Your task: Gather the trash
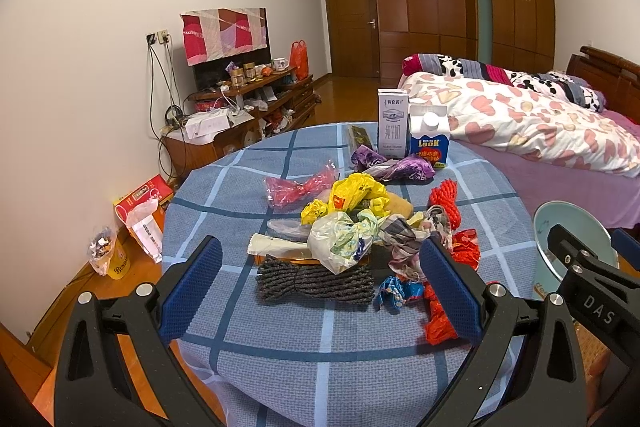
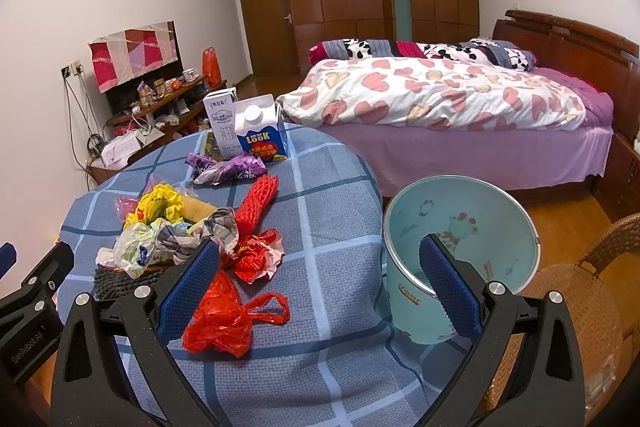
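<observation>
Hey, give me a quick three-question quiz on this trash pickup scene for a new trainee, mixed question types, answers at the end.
1. True or false: the light blue bin stands on the round table.
2. Multiple choice: what lies nearest the right gripper? A) red plastic bag B) purple wrapper C) blue LOOK carton
3. Fill in: both the left gripper and the right one are ____ and hold nothing.

Key: 1. False, it stands beside the table, and looks empty. 2. A. 3. open.
</observation>
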Available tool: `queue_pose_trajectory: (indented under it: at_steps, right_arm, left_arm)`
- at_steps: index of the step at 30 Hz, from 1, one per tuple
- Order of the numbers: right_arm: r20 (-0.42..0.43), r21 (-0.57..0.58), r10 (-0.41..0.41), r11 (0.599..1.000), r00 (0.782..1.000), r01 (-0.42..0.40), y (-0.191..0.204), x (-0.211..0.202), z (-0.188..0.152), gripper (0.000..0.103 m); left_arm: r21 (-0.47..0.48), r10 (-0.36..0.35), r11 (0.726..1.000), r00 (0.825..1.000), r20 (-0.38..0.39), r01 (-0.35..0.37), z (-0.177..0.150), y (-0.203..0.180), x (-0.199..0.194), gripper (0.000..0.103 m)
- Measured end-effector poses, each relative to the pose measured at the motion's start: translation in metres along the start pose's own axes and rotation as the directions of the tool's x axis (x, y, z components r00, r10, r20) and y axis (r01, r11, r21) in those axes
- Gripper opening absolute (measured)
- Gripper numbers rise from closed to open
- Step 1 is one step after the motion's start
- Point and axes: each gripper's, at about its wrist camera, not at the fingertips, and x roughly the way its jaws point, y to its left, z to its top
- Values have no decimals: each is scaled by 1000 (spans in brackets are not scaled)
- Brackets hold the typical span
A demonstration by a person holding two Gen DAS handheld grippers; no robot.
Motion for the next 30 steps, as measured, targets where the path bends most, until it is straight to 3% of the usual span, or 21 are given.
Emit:
queue_pose_trajectory:
  at_steps: [30]
  right_arm:
    - [-10, 0, 13, 1000, 1000, -13, 1, 3, -3, 97]
  left_arm:
    - [8, 9, 1000, 999, -31, -9, -5, 7, 9, 97]
